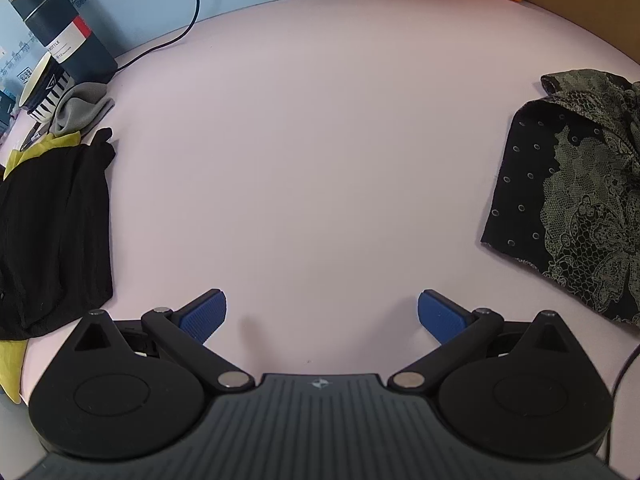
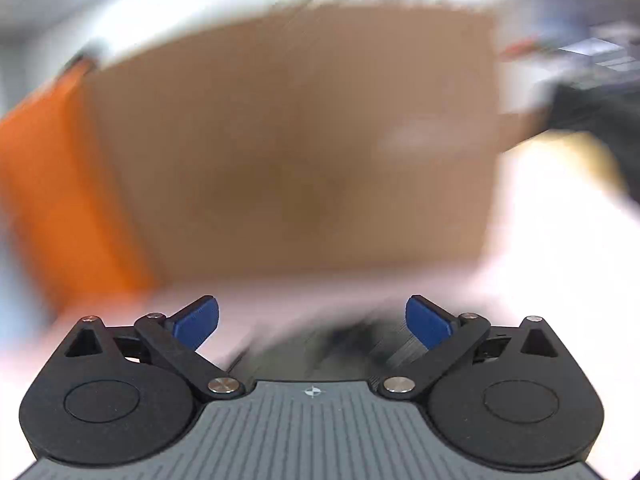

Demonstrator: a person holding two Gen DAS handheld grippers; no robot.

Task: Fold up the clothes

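Observation:
In the left wrist view, a black garment with a green lace pattern (image 1: 576,196) lies crumpled at the right of the pale pink table (image 1: 312,152). A folded black garment (image 1: 52,236) rests at the left edge on top of a yellow cloth (image 1: 12,364). My left gripper (image 1: 322,314) hovers open over bare table between the two, holding nothing. The right wrist view is heavily blurred by motion. My right gripper (image 2: 312,320) is open with nothing between its blue pads (image 2: 198,322), and a dark blurred patch shows just below it.
A dark cylindrical bottle (image 1: 60,28), a striped cup (image 1: 46,92) and a grey cloth (image 1: 82,106) stand at the back left. A black cable (image 1: 188,20) runs along a pale blue box. An orange box (image 2: 48,196) and a brown cardboard box (image 2: 288,140) stand ahead of the right gripper.

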